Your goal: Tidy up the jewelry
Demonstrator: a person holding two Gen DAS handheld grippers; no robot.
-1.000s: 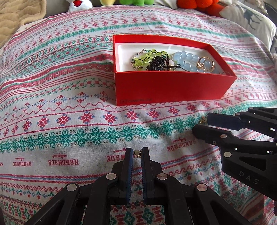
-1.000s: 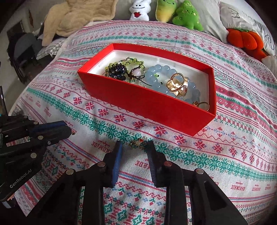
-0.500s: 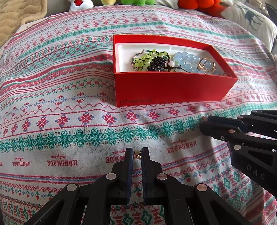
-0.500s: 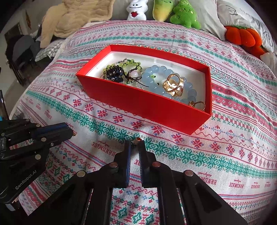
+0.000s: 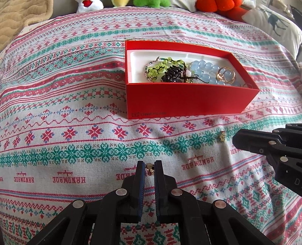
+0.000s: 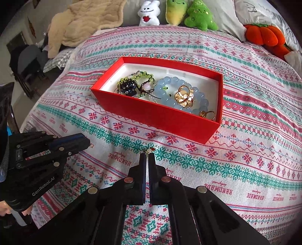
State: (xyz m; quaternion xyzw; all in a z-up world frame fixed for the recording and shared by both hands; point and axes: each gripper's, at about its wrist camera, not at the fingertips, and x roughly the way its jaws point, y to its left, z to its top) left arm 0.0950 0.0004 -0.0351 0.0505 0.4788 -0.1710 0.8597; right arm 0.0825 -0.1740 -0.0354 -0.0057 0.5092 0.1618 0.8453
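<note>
A red open box on the patterned bedspread holds green beads, a black beaded piece, a pale blue bead bracelet and gold rings. My left gripper is shut on a small gold earring, in front of the box. My right gripper has closed jaws; a small gold earring sits at its tips, but in the left wrist view that earring lies on the cloth just left of the right gripper.
Plush toys and an orange pumpkin cushion line the bed's far edge. A beige blanket lies at the far left. The left gripper shows at the left of the right wrist view.
My right gripper closed its jaws and drew back; the small earring now shows on the cloth just beyond its tips. My left gripper stays shut on its earring.
</note>
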